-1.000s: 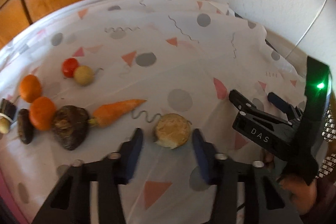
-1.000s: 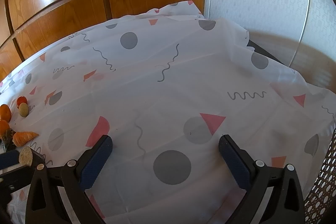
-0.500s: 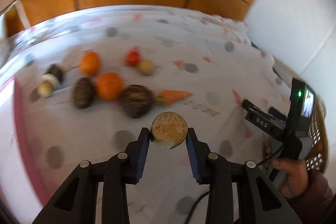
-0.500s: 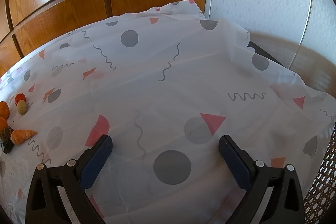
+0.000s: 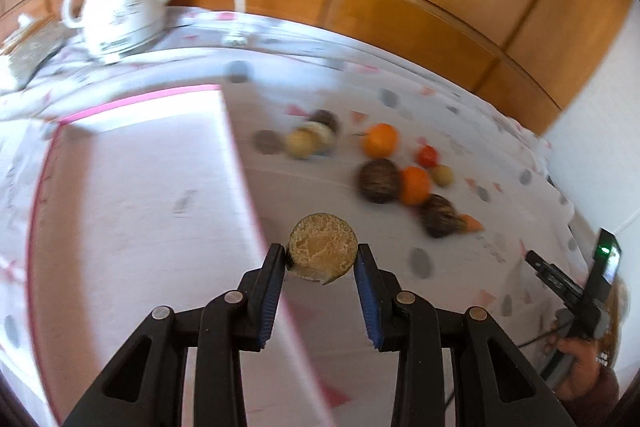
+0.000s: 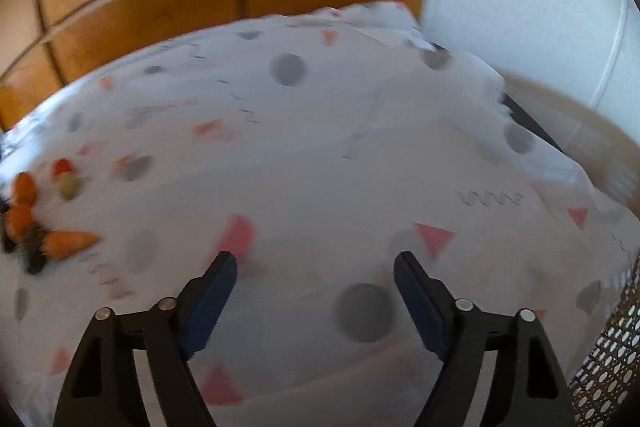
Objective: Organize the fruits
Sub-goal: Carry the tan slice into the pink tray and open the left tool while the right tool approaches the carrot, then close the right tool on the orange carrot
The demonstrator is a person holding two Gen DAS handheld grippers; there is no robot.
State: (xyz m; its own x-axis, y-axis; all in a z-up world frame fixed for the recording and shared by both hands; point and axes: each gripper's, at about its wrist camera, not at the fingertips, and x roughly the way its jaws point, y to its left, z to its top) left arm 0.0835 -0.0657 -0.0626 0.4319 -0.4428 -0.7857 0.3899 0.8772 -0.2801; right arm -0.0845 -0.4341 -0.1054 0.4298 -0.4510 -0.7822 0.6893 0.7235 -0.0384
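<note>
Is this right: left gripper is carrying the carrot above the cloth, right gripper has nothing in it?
Not quite. The left gripper is clamped on a round tan slice, not the carrot, which lies on the cloth by the dark fruit; the left wrist view shows it. The right gripper does hold nothing, its jaws closing.

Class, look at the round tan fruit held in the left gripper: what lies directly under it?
Under the tan fruit, gripped by the left gripper, shows the patterned tablecloth beside a pink-edged tray. The spot straight beneath is hidden by the fruit.
</note>
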